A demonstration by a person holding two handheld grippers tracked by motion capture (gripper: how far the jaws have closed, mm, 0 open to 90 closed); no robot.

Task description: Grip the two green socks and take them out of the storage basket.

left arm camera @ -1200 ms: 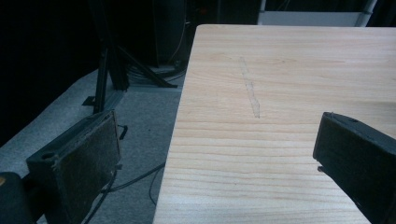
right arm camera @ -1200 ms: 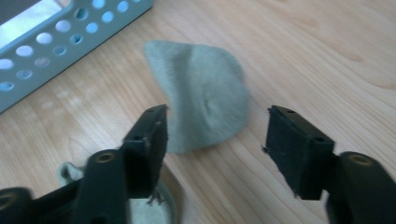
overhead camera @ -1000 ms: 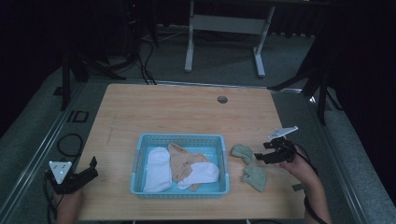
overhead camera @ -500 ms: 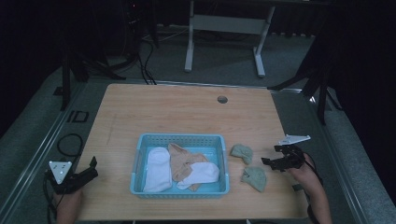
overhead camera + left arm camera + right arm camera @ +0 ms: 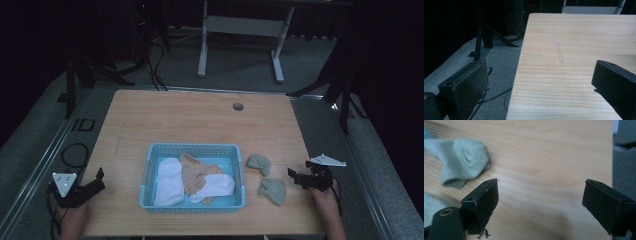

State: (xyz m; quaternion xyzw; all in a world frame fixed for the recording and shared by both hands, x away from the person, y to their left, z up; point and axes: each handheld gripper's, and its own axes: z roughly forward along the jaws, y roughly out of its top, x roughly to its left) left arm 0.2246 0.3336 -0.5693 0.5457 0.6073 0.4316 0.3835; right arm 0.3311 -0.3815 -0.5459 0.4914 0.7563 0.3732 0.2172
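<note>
My right claw (image 5: 296,176) stands near the right edge of the light wooden bench (image 5: 200,120), toward the front corner, and its jaws have just been opening; now they are wide apart and nothing is between them. In the right gripper view I see only bare wood between the two black pads.

The things I work with are two small pale green socks. The nearer crumpled green sock (image 5: 273,190) lies on the bench just beside my right claw, on the side toward the light blue plastic basket (image 5: 192,148), between the claw and the basket's right wall. The farther green sock (image 5: 259,163) lies a little more toward the far edge of the bench, also close to the basket's right wall but apart from it. In the right gripper view this sock (image 5: 459,160) is off my left jaw, not in line with the opening.

So I judge the next reach must turn the claw toward the basket side. My left claw (image 5: 94,179), also wide and empty, waits at the front left corner, well apart from both socks, therefore the right hand is the nearer one.

Inside the basket lie a white sock (image 5: 167,181) and beige cloth (image 5: 195,172).
</note>
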